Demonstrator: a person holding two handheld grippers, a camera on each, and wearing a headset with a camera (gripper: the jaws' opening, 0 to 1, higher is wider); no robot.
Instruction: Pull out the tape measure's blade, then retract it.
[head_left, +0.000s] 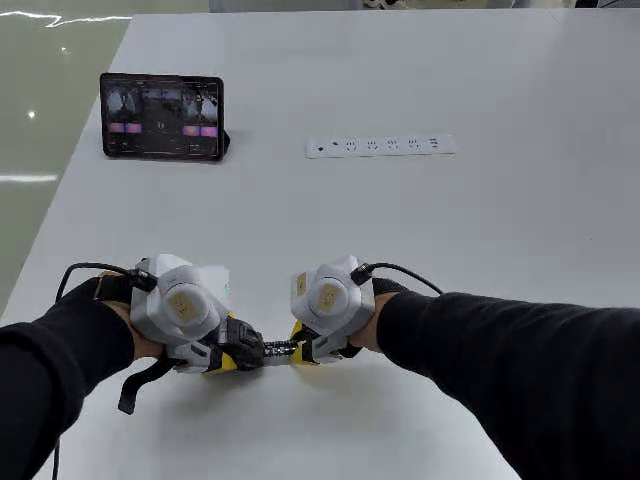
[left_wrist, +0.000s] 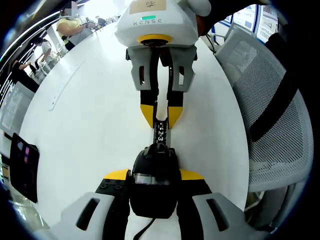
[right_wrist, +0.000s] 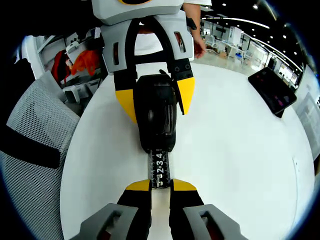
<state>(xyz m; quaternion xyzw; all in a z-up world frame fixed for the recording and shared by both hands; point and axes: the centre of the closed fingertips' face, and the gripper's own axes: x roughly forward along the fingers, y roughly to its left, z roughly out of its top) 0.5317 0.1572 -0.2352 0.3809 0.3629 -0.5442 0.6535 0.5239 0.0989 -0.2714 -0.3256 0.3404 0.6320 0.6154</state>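
On table (head_left: 450, 250), left gripper (left_wrist: 155, 174) clamps tape measure (left_wrist: 154, 192), right gripper (right_wrist: 160, 186) pinches blade (right_wrist: 160, 167) marked 2-3-4

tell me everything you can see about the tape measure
The tape measure has a chunky black case, plastic by its look. The left gripper clamps the case from both sides over the white table. A short stretch of blade, dark with pale numerals 2, 3, 4, is out, its end pinched by the right gripper.
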